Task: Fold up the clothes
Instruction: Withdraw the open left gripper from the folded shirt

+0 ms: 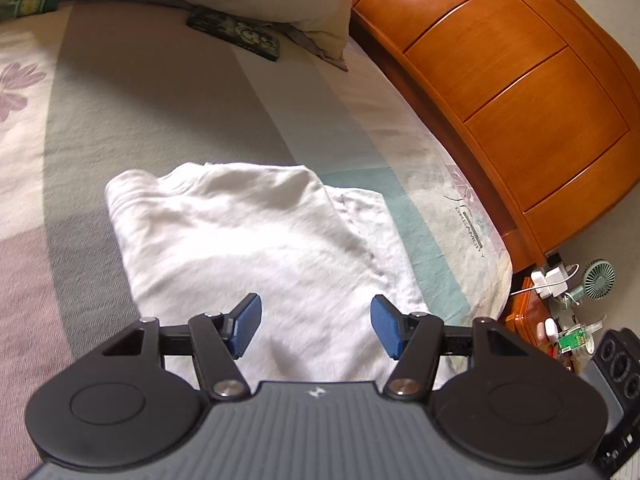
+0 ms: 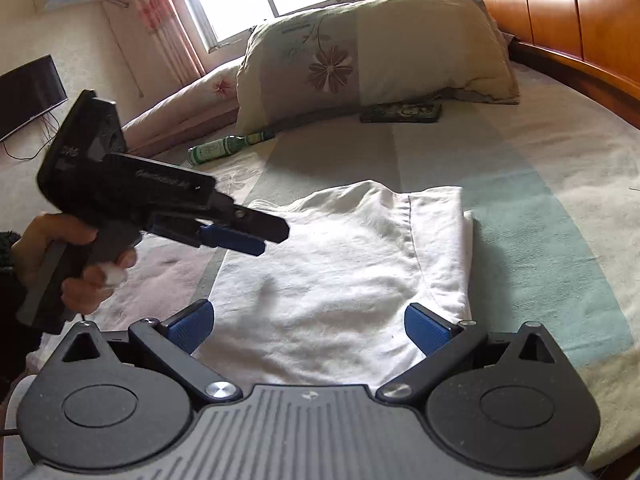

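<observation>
White shirt [image 2: 340, 264] lies on bed [image 2: 540, 200], folded over w/ layers showing at right edge. Left gripper [image 1: 316, 326] & right gripper [image 2: 308, 326] hover above it, both w/ fingers apart, nothing held. If another fold's due: pinch hem corners evenly, lift together.

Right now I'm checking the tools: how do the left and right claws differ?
The left claw has its jaws open narrower; the right claw spreads wider. In the right wrist view the left claw hangs above the white garment's left edge; the right sits at its near edge. Both are empty, with blue pads.
</observation>
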Tool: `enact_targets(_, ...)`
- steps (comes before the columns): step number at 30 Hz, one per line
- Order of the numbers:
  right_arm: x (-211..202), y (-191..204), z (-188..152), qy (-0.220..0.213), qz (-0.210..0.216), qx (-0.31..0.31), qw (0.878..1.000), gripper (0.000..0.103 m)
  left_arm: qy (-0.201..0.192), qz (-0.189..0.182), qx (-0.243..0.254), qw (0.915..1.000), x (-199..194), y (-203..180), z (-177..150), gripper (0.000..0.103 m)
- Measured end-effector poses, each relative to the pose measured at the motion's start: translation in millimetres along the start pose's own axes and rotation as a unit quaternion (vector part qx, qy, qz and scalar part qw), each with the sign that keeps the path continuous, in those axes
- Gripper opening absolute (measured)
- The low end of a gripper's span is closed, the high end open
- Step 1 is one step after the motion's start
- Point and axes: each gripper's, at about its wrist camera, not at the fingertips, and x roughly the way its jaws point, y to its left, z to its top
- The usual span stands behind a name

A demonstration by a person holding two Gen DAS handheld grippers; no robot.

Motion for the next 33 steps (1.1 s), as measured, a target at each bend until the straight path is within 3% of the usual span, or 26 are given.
enact_targets(3, 17, -12, -8, 0.033, -0.043, 0.017, 0.998, 0.103, -0.002, -0.016, -0.011, 0.9998, 0, 8, -18, 0.064)
enact_targets(7, 3, -25, -34, 0.019, -0.030, 0.068, 0.997, 0.103, -0.005, -0.031, -0.022, 0.9993, 1, 18, -41, 0.064)
enact_targets(10, 2, -14, -45, 0.021, -0.051, 0.032, 0.998, 0.103, -0.020, -0.032, -0.029, 0.9988, -2, 23, -45, 0.065)
enact_targets(13, 2, -2, -53, 0.026, -0.073, -0.015, 0.997, 0.103, -0.035, -0.002, -0.003, 0.9994, -11, 15, -34, 0.064)
enact_targets(15, 5, 6, -55, 0.032, -0.090, -0.037, 0.995, 0.103, -0.051, -0.001, 0.011, 0.9986, -14, 13, -22, 0.064)
enact_targets(20, 7, 7, -54, 0.024, -0.110, -0.010, 0.994, 0.103, -0.074, 0.028, 0.025, 0.9965, 0, 23, 5, 0.065)
enact_targets(27, 1, -6, -51, 0.026, -0.080, 0.022, 0.996, 0.103, -0.068, 0.009, 0.043, 0.9967, 12, 2, 30, 0.063)
enact_targets(33, -2, 11, -39, 0.040, -0.127, 0.006, 0.991, 0.103, -0.052, -0.020, 0.055, 0.9969, 34, -20, 53, 0.065)
